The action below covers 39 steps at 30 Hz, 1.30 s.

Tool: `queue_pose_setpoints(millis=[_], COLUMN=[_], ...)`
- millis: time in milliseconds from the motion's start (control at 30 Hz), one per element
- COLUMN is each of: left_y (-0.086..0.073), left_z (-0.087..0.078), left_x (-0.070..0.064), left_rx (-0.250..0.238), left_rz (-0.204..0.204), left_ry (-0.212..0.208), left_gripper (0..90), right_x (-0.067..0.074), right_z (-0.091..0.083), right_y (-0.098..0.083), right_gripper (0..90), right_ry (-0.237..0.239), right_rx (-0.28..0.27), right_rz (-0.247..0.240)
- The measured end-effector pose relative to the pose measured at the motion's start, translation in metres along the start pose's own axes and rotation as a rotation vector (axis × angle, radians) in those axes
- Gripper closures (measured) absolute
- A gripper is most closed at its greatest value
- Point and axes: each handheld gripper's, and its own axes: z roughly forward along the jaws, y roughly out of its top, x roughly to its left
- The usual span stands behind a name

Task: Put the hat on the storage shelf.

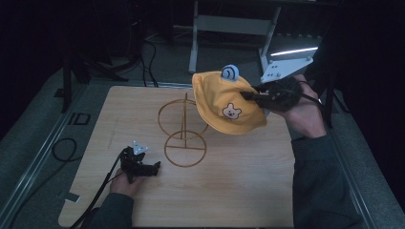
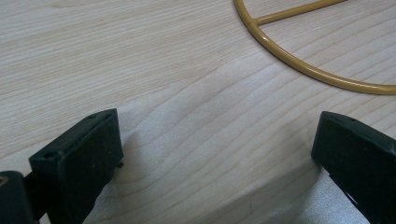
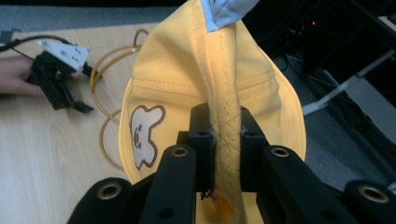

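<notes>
The right claw [image 1: 249, 96] is pinching the hat [image 1: 224, 102] — its jaws are pressing together on a stitched fold of the yellow brim, as the right gripper view [image 3: 227, 154] is showing up close. The hat [image 3: 210, 93] is hanging in the air above the far right part of the table [image 1: 239, 191], clear of the wood, with its bear patch [image 1: 231, 112] facing the camera and a small blue ear [image 1: 230, 72] sticking up at its top. It is hovering just beside the upper ring of the stand [image 1: 184, 136], overlapping that ring's right side in the high view; whether cloth and wire are touching, I cannot tell. The right hand [image 1: 303, 112] is gripping its tool from the table's right edge.

The stand is sitting near the middle of the table — a thin golden wire piece with a flat ring base, an upright post and a ring on top.

The left claw [image 1: 154, 168] is resting low on the wood near the left front part of the table, well apart from the hat and just beside the stand's base. Its jaws are standing spread with nothing but bare wood between them in the left gripper view [image 2: 215, 158], where an arc of the base ring [image 2: 299, 65] is curving across the upper right. The left hand [image 1: 125, 183] is lying behind it.
</notes>
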Motion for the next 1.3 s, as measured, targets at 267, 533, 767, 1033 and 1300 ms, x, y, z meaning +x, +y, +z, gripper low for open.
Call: queue_pose_setpoints(millis=[267, 533, 767, 1033, 1300], left_y=[0.0, 0.0, 0.0, 0.0, 0.0], left_z=[0.0, 0.0, 0.0, 0.0, 0.0], left_x=[0.0, 0.0, 0.0, 0.0, 0.0], left_rx=[0.0, 0.0, 0.0, -0.002, 0.0], left_rz=[0.001, 0.001, 0.0, 0.0, 0.003], left_ry=[0.0, 0.0, 0.001, 0.0, 0.001], left_gripper=[2.0, 2.0, 2.0, 1.9, 2.0], right_x=[0.006, 0.01, 0.015, 0.021, 0.029], right_z=[0.007, 0.014, 0.021, 0.039, 0.058], right_y=[0.012, 0.021, 0.03, 0.039, 0.052], right_gripper=[80.7, 80.7, 80.7, 80.5, 80.3], right_ry=[0.016, 0.033, 0.052, 0.08, 0.115], right_rx=[-0.018, -0.019, -0.015, 0.016, 0.03], right_rz=[-0.016, -0.035, -0.051, -0.074, -0.092])
